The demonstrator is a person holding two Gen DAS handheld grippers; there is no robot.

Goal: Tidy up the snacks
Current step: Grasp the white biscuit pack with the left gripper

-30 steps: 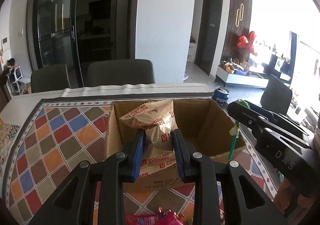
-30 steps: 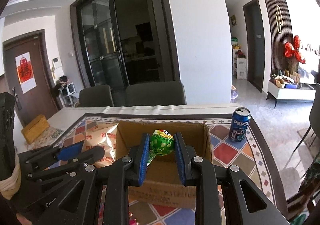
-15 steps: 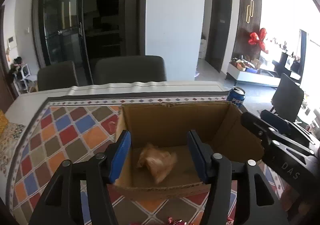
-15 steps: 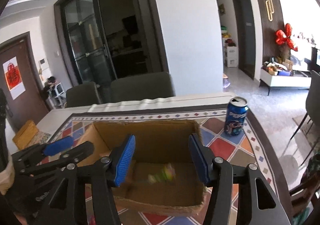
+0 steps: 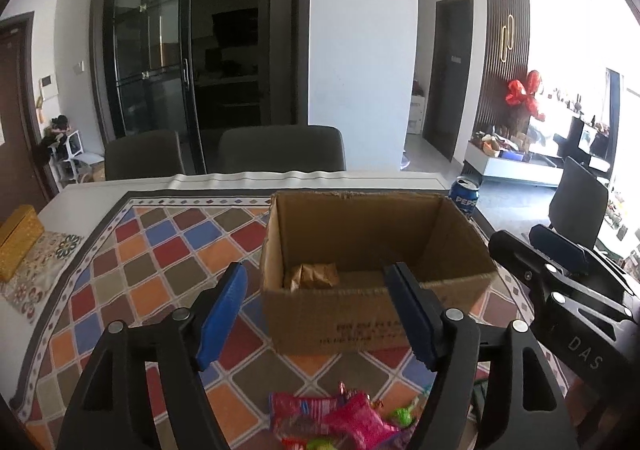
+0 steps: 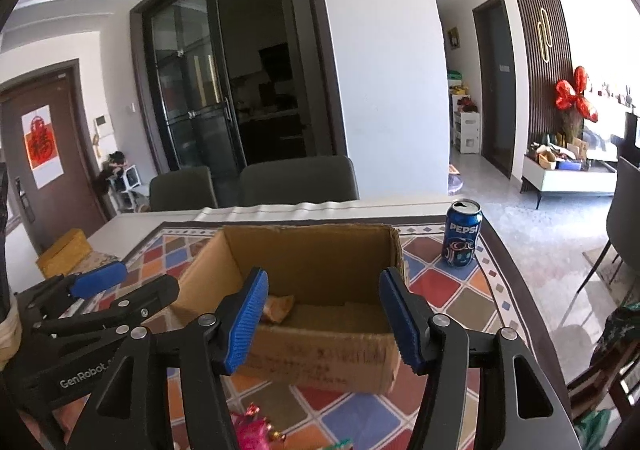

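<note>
An open cardboard box point(image 5: 360, 322) stands on the patterned tablecloth; it also shows in the right wrist view point(image 6: 320, 362). A tan biscuit packet point(image 5: 314, 276) lies inside at its left; its corner shows in the right wrist view point(image 6: 278, 306). My left gripper point(image 5: 320, 314) is open and empty, just in front of the box. My right gripper point(image 6: 322, 324) is open and empty, in front of the box's near wall. Pink and green snack packets point(image 5: 340, 420) lie on the cloth below the left gripper; their tips also show in the right wrist view point(image 6: 256, 426).
A blue Pepsi can point(image 6: 462, 232) stands right of the box, near the table's far right edge point(image 5: 464, 200). A yellow box point(image 5: 16, 246) sits at the far left. Two grey chairs point(image 5: 280, 148) stand behind the table.
Both grippers opened and let go: the biscuit packet and the green snack dropped into the box. Both grippers then drew back and rose from the box.
</note>
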